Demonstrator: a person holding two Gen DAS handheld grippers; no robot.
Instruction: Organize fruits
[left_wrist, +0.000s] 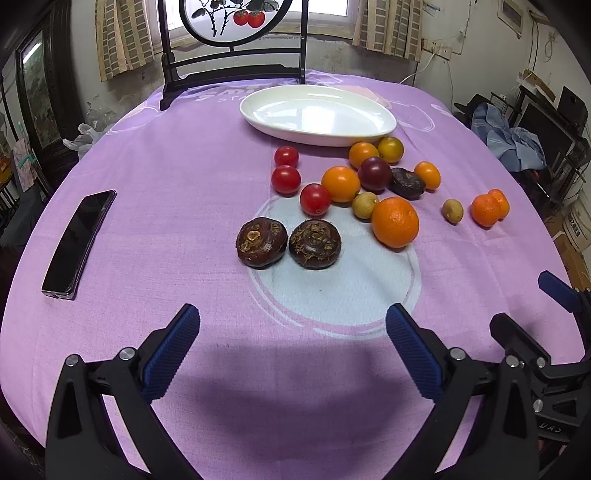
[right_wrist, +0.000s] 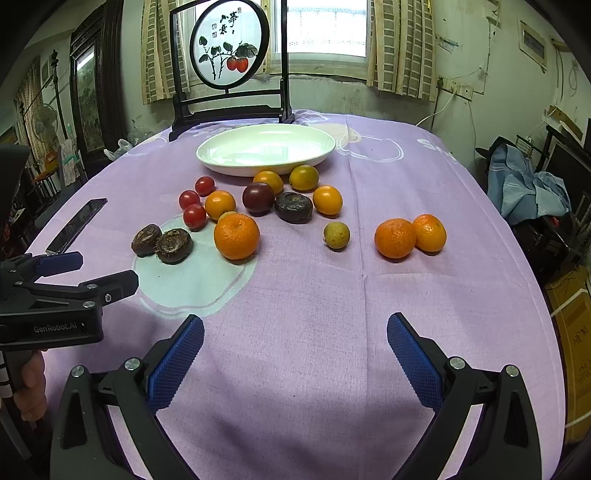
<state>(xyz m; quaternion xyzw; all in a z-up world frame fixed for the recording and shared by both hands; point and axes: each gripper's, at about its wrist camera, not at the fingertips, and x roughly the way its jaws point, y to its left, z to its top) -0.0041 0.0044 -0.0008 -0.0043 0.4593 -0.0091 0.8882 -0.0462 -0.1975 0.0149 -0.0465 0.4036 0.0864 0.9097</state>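
Note:
Loose fruit lies on a purple tablecloth in front of an empty white oval plate (left_wrist: 317, 114) (right_wrist: 266, 147). Two dark brown water chestnuts (left_wrist: 261, 242) (right_wrist: 173, 245) lie nearest, with three red cherry tomatoes (left_wrist: 315, 199) (right_wrist: 194, 216), a big orange (left_wrist: 394, 221) (right_wrist: 236, 236), several smaller oranges (left_wrist: 340, 184), a dark plum (left_wrist: 374, 173) (right_wrist: 258, 197), a longan (right_wrist: 336, 235) and two tangerines (right_wrist: 395, 238) at the right. My left gripper (left_wrist: 291, 332) is open and empty, short of the chestnuts. My right gripper (right_wrist: 295, 339) is open and empty, short of the longan.
A black phone (left_wrist: 77, 243) (right_wrist: 75, 225) lies at the table's left. A dark wooden stand with a round persimmon painting (right_wrist: 229, 44) stands behind the plate. The table edge drops off at right toward clutter and boxes.

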